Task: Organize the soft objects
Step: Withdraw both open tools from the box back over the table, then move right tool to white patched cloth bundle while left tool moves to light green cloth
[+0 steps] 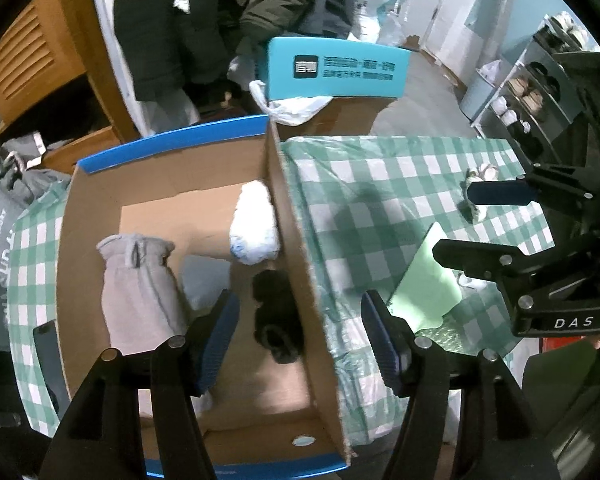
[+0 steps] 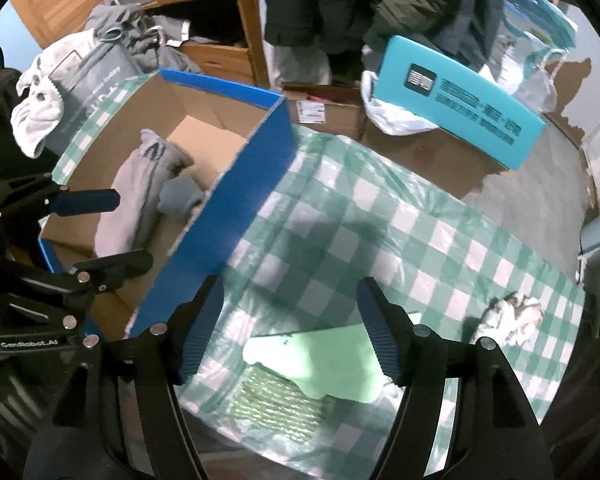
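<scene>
Blue-padded fingers (image 1: 216, 340) of the left gripper (image 1: 300, 344) spread wide and hold nothing, poised over the cardboard box (image 1: 292, 216) that sits on the checkered tablecloth (image 1: 380, 184). That box looks to be the collecting place for the soft things, and three lie in it already: a grey drawstring pouch (image 1: 140, 288) slumped along the left side, a white rolled bundle (image 1: 254, 224) against the right wall, and a black fuzzy item (image 1: 278, 316) just below it. On the cloth to the right, the right gripper (image 2: 290, 332) is equally wide and empty, hanging directly above a pale green foam-like sheet (image 2: 320, 360) that rests partly on a patch of bubble wrap (image 2: 276, 400); I judge this sheet the next pick. Well apart from it, near the table's far edge, sits a small crumpled cloth (image 2: 508, 316), mottled white and grey, loosely bunched.
</scene>
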`<state>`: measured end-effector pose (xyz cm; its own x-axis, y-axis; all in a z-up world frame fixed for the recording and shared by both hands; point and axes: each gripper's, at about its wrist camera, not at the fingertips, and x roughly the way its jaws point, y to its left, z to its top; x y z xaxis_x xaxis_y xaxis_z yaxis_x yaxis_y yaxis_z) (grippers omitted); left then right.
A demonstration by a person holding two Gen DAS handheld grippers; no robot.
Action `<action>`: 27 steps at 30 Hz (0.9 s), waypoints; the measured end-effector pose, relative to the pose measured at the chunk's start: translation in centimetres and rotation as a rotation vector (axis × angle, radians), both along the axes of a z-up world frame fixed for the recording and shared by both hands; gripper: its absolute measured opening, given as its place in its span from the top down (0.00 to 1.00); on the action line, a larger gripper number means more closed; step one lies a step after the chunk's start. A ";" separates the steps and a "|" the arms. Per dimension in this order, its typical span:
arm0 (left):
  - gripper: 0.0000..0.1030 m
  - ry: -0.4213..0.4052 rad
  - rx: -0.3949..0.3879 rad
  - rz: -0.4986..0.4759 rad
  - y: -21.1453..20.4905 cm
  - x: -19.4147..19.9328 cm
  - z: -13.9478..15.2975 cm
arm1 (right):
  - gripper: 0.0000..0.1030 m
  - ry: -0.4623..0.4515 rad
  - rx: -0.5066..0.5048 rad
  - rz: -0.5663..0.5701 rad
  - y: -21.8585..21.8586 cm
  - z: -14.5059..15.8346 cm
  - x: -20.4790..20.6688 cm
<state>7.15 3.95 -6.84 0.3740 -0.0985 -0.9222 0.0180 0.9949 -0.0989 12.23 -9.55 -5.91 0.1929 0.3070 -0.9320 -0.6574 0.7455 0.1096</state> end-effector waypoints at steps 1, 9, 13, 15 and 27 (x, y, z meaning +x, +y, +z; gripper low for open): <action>0.36 0.001 0.001 -0.006 -0.4 0.1 0.0 | 0.31 -0.002 -0.002 -0.007 -0.4 -0.1 0.0; 0.36 0.019 0.004 -0.036 -2.8 1.2 -0.4 | 0.28 0.001 -0.012 -0.063 -3.9 -0.7 0.5; 0.36 0.026 0.006 -0.046 -3.8 1.9 -0.6 | 0.28 0.003 -0.018 -0.095 -5.5 -1.0 0.9; 0.36 0.029 0.004 -0.052 -4.3 2.2 -0.7 | 0.28 0.004 -0.018 -0.112 -6.3 -1.2 1.2; 0.31 0.058 0.034 -0.099 -7.7 3.9 -2.0 | 0.27 0.022 -0.055 -0.229 -11.7 -3.2 3.0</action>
<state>11.08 -3.75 -8.82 0.3102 -0.1000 -0.9454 0.1112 0.9914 -0.0684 15.19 -21.28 -9.13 0.2310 0.2067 -0.9507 -0.4686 0.8800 0.0775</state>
